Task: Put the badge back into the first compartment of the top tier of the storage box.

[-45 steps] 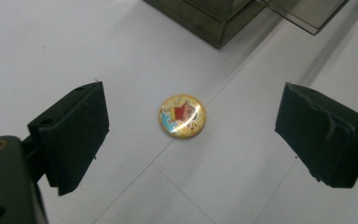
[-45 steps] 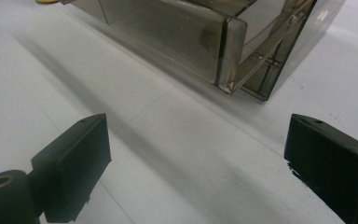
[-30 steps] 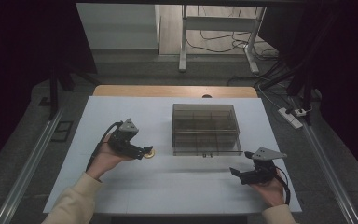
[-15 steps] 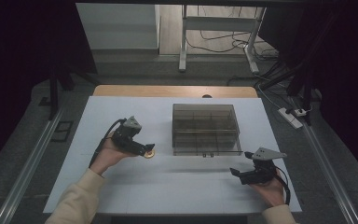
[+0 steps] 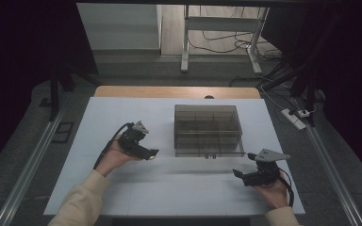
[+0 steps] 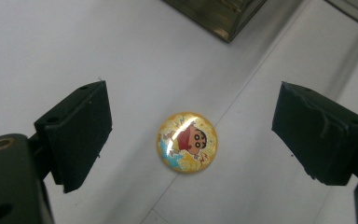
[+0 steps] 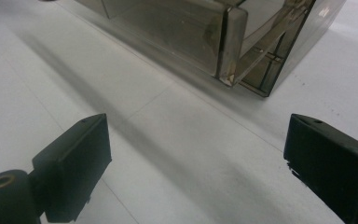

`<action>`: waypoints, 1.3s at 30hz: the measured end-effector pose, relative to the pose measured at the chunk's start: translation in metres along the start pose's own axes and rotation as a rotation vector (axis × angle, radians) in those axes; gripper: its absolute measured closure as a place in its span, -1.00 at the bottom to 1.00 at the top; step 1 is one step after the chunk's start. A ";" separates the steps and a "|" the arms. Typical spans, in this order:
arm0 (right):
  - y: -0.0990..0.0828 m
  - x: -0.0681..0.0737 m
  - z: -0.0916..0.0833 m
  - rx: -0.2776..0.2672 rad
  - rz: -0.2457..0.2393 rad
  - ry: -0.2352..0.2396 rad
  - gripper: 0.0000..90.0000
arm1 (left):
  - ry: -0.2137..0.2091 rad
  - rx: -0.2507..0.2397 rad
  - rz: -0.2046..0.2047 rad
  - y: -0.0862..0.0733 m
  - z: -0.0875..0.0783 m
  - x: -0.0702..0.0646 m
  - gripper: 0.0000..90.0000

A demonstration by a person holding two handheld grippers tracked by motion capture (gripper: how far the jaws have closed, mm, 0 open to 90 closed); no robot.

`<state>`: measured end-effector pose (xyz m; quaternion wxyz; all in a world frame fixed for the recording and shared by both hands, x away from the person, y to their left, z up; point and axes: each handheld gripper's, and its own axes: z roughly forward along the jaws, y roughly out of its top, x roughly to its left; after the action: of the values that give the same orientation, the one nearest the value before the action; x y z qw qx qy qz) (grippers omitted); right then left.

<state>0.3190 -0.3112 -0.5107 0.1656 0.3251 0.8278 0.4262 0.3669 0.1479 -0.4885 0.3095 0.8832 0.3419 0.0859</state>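
A round yellow badge [image 6: 187, 142] with a cartoon figure lies flat on the white table [image 5: 122, 113]. My left gripper [image 6: 192, 105] points down over it with a jaw on either side; the jaws have just been closing a little, and neither pad touches the badge. In the high view the left gripper [image 5: 151, 154] sits left of a smoky clear compartment box [image 5: 208, 129]. My right gripper [image 5: 238, 175] rests open near the table's front right, nothing between its fingers [image 7: 74, 154], facing the box's corner [image 7: 228, 46].
The compartment box stands mid-table with several dividers inside. Beyond the table's far wooden edge are a metal frame's legs [image 5: 185, 42] and floor cables. A power strip [image 5: 294, 117] lies on the floor to the right.
The left gripper has sunk toward the table and shifted slightly, so its jaws now cover the badge in the high view. The right hand has stayed put.
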 end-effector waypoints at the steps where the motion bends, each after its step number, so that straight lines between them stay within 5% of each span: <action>1: 0.000 0.000 0.000 0.002 0.000 0.002 -0.85 | -0.002 0.003 0.001 0.000 0.001 0.000 -0.73; 39: -0.002 0.000 0.004 0.037 -0.004 0.010 -0.85 | 0.010 0.137 0.025 -0.002 0.031 0.002 -0.63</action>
<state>0.3205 -0.3094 -0.5148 0.1560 0.3244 0.8371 0.4120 0.3790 0.1355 -0.5148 0.2455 0.9060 0.3375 0.0706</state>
